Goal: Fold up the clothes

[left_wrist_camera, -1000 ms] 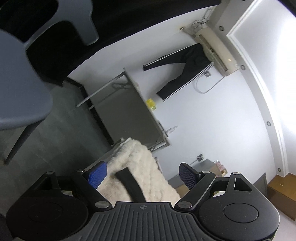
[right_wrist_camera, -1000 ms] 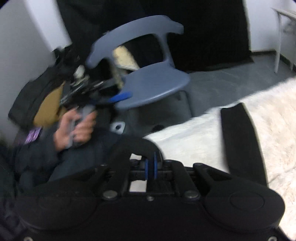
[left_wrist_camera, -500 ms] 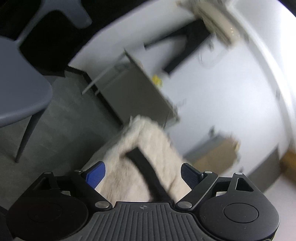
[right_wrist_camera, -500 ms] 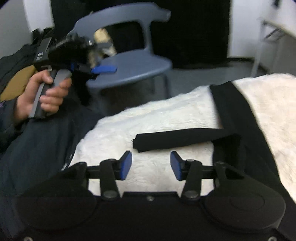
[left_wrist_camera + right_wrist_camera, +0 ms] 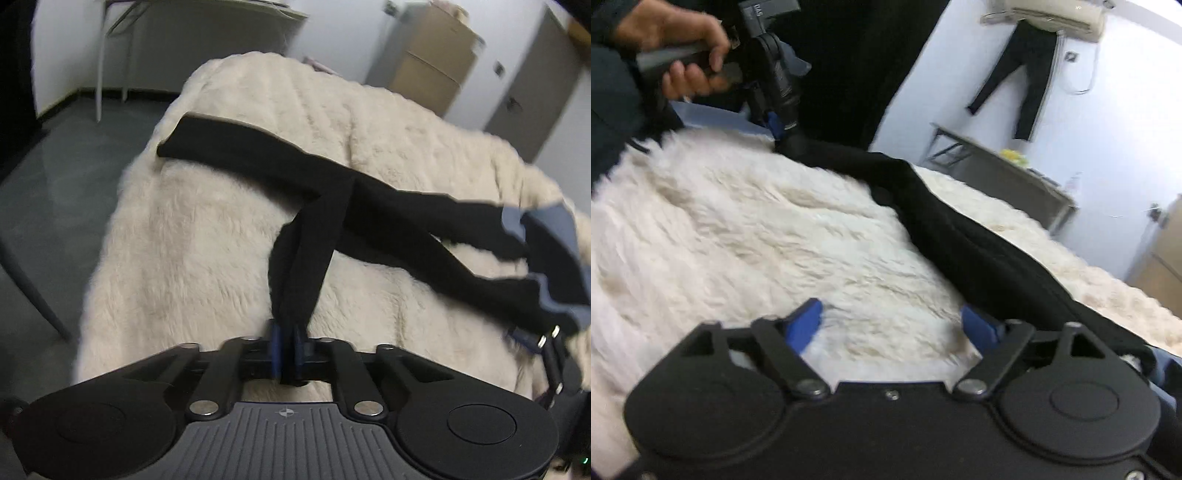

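A long black garment (image 5: 258,158) lies across a cream fluffy blanket (image 5: 184,240). One narrow end of it runs down into my left gripper (image 5: 287,341), which is shut on that end. In the right wrist view the same black garment (image 5: 960,229) stretches from the far left toward the near right. There a hand (image 5: 687,48) holds my left gripper (image 5: 777,127) at the garment's far end. My right gripper (image 5: 894,325) hovers open over the blanket (image 5: 738,229), its right pad beside the garment's edge with nothing between the fingers.
A grey metal table (image 5: 997,166) stands against the white wall, with black trousers (image 5: 1027,66) hanging under an air conditioner. A brown cabinet (image 5: 432,55) and grey door (image 5: 535,92) lie beyond the blanket. Grey floor (image 5: 55,177) and a chair leg lie left.
My left gripper swung down from facing the wall and shut on the black garment's end. My right gripper went from shut to wide open and moved over the blanket.
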Demonstrator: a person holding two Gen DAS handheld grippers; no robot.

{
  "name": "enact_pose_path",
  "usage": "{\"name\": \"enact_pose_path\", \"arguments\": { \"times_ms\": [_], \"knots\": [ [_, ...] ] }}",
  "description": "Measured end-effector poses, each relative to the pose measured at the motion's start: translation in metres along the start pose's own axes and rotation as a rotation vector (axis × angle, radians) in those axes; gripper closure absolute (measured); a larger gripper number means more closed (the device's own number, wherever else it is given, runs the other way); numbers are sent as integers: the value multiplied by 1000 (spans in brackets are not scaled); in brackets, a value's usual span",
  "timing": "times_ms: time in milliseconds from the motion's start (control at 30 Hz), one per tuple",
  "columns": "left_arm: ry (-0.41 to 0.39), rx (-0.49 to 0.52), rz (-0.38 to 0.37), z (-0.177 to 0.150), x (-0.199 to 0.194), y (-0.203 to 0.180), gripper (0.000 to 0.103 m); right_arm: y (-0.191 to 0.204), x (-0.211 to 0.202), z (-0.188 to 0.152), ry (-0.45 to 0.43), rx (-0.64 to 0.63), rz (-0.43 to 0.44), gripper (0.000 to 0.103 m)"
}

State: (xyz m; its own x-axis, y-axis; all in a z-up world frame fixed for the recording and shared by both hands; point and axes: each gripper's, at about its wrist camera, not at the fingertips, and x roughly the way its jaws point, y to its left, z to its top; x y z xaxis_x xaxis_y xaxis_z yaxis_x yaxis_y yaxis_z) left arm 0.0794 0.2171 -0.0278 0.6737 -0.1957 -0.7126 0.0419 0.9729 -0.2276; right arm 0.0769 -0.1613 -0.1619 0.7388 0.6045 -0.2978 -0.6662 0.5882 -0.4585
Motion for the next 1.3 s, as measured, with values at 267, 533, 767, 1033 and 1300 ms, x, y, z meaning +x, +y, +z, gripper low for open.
{"name": "enact_pose_path", "arguments": {
  "times_ms": [267, 533, 767, 1033, 1300],
  "knots": [
    [-54, 300, 310, 24, -97, 53, 87, 11, 5, -6, -48, -10, -39, 8],
    [9, 109, 411, 0, -86, 114, 40, 15, 7, -7, -65, -24, -54, 8],
    [37, -157, 139, 0, -66, 138, 19, 19, 12, -4, -40, -38, -46, 8],
    [141, -367, -44, 7, 8, 159, 28, -23, -23, 45, -56, 204, 59, 9],
    [43, -295, 6, 29, 3, 144, 98, -5, 44, 52, 226, -9, 166, 101]
  ]
}}
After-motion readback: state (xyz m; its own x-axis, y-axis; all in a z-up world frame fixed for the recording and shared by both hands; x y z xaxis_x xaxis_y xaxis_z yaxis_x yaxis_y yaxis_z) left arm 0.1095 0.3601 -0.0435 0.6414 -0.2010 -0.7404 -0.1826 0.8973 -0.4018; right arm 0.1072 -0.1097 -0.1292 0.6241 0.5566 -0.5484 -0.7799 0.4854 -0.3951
